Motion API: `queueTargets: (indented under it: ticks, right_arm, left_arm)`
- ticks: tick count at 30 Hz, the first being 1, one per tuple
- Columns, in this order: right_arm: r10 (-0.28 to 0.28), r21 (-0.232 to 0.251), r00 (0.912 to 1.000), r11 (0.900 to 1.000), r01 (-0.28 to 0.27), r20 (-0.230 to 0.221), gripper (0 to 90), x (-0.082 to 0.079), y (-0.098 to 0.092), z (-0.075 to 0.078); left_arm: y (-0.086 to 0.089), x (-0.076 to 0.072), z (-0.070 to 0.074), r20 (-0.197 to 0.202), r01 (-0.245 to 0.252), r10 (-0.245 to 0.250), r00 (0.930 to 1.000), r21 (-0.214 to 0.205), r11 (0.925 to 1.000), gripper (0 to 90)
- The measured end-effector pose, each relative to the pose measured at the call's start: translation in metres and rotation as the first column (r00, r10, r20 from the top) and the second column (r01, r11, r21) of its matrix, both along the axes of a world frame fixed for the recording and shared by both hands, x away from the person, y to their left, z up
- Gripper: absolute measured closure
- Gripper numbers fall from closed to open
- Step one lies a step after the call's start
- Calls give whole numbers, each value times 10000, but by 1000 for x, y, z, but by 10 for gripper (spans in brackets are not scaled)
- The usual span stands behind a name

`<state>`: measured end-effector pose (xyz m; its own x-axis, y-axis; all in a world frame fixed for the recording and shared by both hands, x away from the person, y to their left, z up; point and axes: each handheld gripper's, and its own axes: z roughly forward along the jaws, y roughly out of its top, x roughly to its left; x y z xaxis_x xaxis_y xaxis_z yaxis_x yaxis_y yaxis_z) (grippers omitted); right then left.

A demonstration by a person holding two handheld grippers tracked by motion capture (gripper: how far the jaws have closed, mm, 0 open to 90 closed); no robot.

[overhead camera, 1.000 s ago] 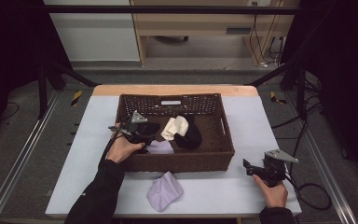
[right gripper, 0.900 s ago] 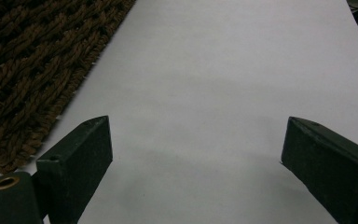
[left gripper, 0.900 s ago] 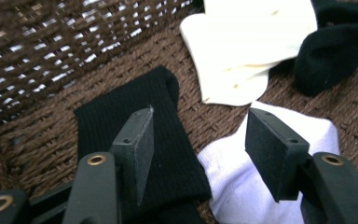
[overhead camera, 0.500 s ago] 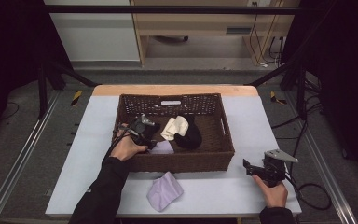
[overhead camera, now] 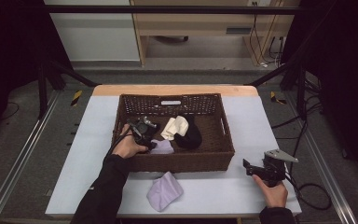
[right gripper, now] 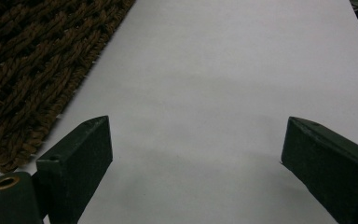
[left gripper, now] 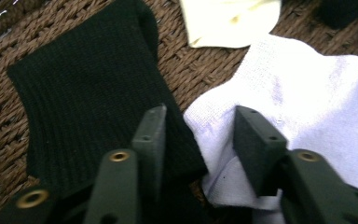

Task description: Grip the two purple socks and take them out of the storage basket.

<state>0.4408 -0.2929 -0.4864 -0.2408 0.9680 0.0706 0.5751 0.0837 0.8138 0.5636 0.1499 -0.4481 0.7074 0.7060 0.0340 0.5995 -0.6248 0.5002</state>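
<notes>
Lilac sock on table (overhead camera: 164,191): lies on the white table (overhead camera: 93,140) just in front of the basket (overhead camera: 227,140); I judge this one already taken out.
Right gripper (overhead camera: 254,169): rests on the table right of the basket, near the front corner, jaws wide apart and holding nothing (its own view looks along bare tabletop (right gripper: 223,84), with the basket's woven wall (right gripper: 23,60) at the left).
Left gripper (overhead camera: 150,142): down inside the basket at its front-left; in its own view (left gripper: 198,126) the jaws stand partly open, not clamped, straddling the seam where two socks meet.
Pale sock (left gripper: 303,107): the thing being reached for; it lies on the basket floor with its edge between the jaws, the right jaw over it. In the high view it shows as a lilac patch (overhead camera: 163,147) just beside the gripper.
Black sock (left gripper: 88,88): flat on the weave, touching the pale sock; the left jaw hangs over it, so the grip could catch both.
Cream sock (overhead camera: 175,126): farther back, mid-basket, untouched.
Dark sock (overhead camera: 189,136): beside the cream one, touching it.
Progress: judged early to middle; one sock out, four left in the basket, the next grasp not yet closed.
Writing: none readable (a small pale tag (overhead camera: 170,102) on the basket's far wall is too small to read); no brands seen.
</notes>
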Motion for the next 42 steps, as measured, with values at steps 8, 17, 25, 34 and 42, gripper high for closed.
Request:
queueTargets:
  ticks: [8,17,25,34,42]
  right_arm:
    - [-15,44,10000,10000,15,-45,90,0,0,0]
    - [-14,55,10000,10000,14,-47,90,0,0,0]
    - [-20,40,10000,10000,20,-20,90,0,0,0]
    - [-38,45,10000,10000,38,-11,90,-1,0,0]
    - [-32,-8,10000,10000,32,12,90,0,0,0]
  left_arm:
    - [0,0,2,-151,117,-118,9998,-47,9999,810]
    - [4,-4,10,351,236,-207,9992,-843,9962,829]
    - [11,-9,19,857,-41,217,9961,-2001,9798,828]
    - [16,-15,28,1795,-121,662,9815,-2874,9577,830]
    - [25,-21,38,2621,-95,1299,9563,-4159,9093,836]
